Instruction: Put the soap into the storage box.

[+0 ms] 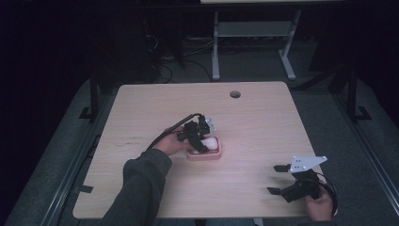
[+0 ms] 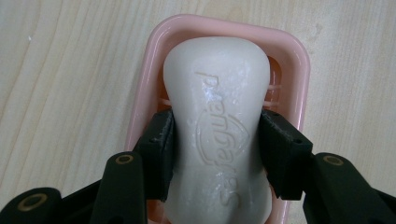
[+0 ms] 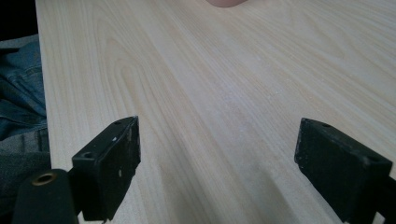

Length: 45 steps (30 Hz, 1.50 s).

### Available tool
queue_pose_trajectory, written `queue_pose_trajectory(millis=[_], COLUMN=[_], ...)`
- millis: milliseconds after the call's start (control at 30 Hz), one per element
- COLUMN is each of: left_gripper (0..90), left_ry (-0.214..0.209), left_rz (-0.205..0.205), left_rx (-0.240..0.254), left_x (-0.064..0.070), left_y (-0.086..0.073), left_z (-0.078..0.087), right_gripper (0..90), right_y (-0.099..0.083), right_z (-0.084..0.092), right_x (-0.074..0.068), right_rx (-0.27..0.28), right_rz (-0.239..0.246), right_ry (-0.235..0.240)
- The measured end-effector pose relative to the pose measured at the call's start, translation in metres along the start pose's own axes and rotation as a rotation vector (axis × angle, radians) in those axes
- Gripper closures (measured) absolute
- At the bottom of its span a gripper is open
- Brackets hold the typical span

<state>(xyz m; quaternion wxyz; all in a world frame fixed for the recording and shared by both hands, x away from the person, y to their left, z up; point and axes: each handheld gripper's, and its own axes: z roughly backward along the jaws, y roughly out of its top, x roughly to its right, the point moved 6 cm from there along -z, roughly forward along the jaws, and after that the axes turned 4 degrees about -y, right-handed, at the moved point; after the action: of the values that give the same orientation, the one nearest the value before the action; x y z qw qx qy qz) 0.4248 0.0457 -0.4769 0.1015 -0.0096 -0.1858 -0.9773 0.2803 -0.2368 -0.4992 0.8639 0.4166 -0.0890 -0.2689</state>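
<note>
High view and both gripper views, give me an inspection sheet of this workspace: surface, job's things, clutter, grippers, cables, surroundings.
Surface: light wooden table, with a round hole near its far edge.
Job's things: white soap bar lying in a pink soap dish, mid-table.
Clutter: nothing seen.
Grippers: left gripper shut on the soap bar, its pads pressed to both sides of the bar; right gripper open, over bare wood near the table's near right corner.
Cables: black cable trailing from the left gripper along the hand.
Surroundings: dark room, grey carpet, a white desk frame behind the table.
</note>
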Motion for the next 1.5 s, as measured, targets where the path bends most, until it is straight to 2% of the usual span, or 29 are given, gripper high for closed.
queue_pose_trajectory(millis=[433,600,733,1133,1500], left_gripper=[48.7,47.4,43.8,41.4,38.7], left_ry=[0.001,-0.014,-0.008,0.004,0.017], left_rz=[-0.001,0.001,0.000,0.001,0.021], left_rx=[-0.002,0.020,0.026,0.054,0.085], left_x=[0.001,0.000,0.002,0.007,0.009], left_y=[0.000,0.000,0.001,0.002,-0.012], left_z=[0.000,0.006,0.008,0.019,0.030], right_gripper=[14.1,14.1,14.0,14.1,14.0], right_y=[0.000,0.000,0.001,0.002,0.002], right_z=[-0.001,-0.001,-0.001,0.000,-0.001], right_x=[0.000,0.000,0.000,-0.001,0.000], right_rx=[0.000,-0.001,-0.002,0.004,-0.004], right_rz=[-0.001,-0.001,-0.002,-0.003,-0.005], right_ry=[0.001,0.002,0.001,-0.002,-0.007])
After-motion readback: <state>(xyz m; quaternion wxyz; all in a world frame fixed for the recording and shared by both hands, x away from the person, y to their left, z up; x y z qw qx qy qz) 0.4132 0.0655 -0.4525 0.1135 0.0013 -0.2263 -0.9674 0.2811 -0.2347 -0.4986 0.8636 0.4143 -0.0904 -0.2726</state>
